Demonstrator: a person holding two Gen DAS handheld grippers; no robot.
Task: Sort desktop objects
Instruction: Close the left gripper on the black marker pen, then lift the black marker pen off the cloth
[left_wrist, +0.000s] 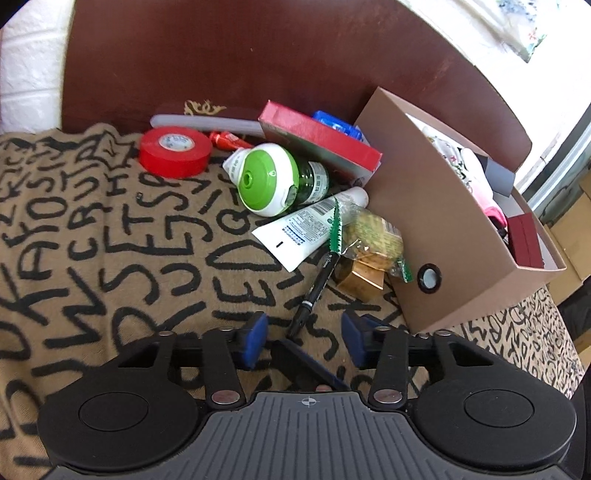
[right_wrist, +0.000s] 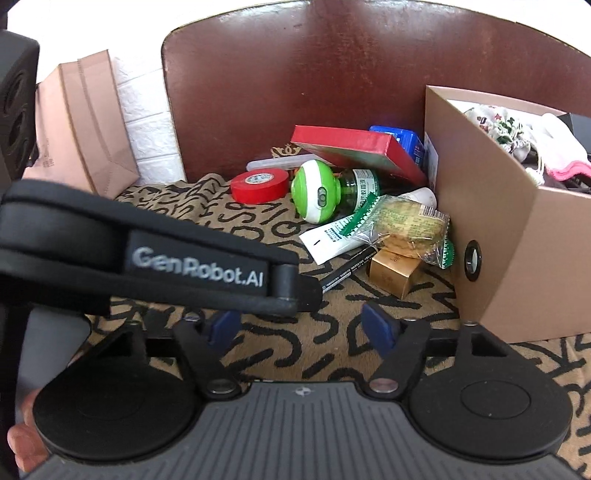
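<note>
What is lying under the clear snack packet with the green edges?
Under the snack packet lie a small gold box, the black marker and part of the white tube. The marker's far end is covered; anything else beneath cannot be seen.

You get bright daylight in both views, and it comes from the window (left_wrist: 554, 155) at the right edge of the left wrist view, which is blown out to near white. The white brick wall (left_wrist: 29, 74) at upper left also washes out. Shadows under the clutter are soft and short. The brown cardboard box (left_wrist: 436, 221) is evenly lit on its near wall. Fisheye bending curves the dark red headboard (right_wrist: 332, 92) strongly, and the corners go black. In the right wrist view, the black strap (right_wrist: 147, 254) close to the lens looks slightly soft, while the patterned blanket (left_wrist: 92, 229) stays sharp.
</note>
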